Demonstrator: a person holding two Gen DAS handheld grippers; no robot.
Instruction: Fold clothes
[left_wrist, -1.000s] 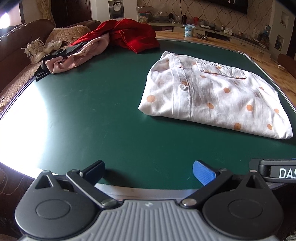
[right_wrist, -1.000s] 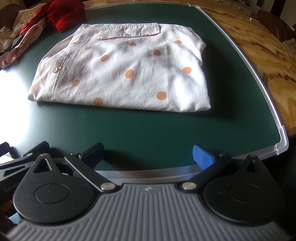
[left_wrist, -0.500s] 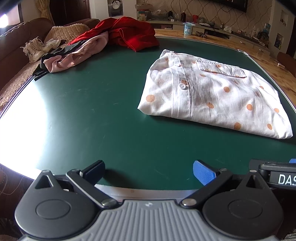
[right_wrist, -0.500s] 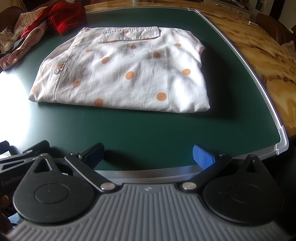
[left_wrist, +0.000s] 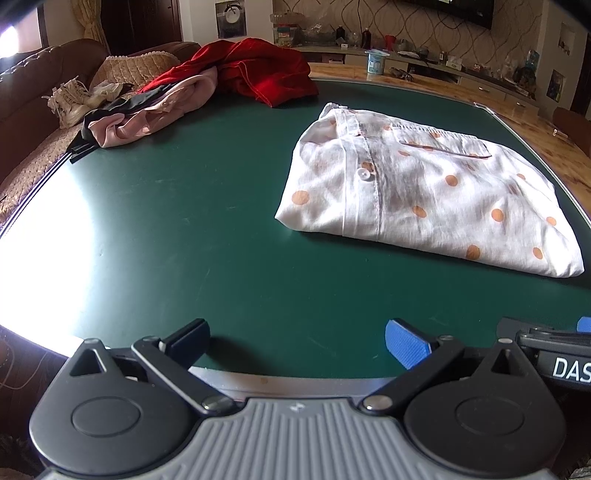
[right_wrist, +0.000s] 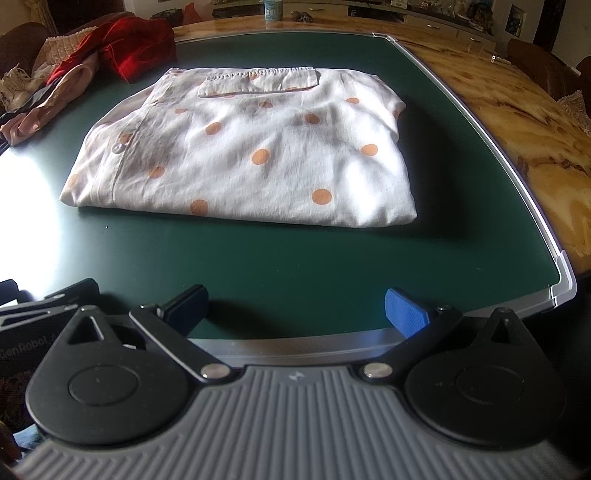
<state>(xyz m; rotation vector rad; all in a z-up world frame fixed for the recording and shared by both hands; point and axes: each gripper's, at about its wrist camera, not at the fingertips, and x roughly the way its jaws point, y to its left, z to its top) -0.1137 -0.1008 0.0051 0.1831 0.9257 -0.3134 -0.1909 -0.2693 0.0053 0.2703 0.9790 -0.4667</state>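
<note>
Right wrist view: I see the folded polka-dot shirt (right_wrist: 251, 155) lying flat on the green table (right_wrist: 295, 258), at 12 o'clock from my right gripper (right_wrist: 295, 306), whose fingers are spread apart and empty. My left gripper (left_wrist: 295, 339) is likewise spread; red garment (left_wrist: 258, 70) and pink garment (left_wrist: 155, 114) at 11 o'clock

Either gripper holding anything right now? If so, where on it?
Nothing held. Left gripper and right gripper are both open, short of the folded polka-dot shirt.

Bare green mat (left_wrist: 177, 229) left of folded shirt (left_wrist: 424, 192); clothes pile (left_wrist: 207, 85) blocks far-left corner.
</note>
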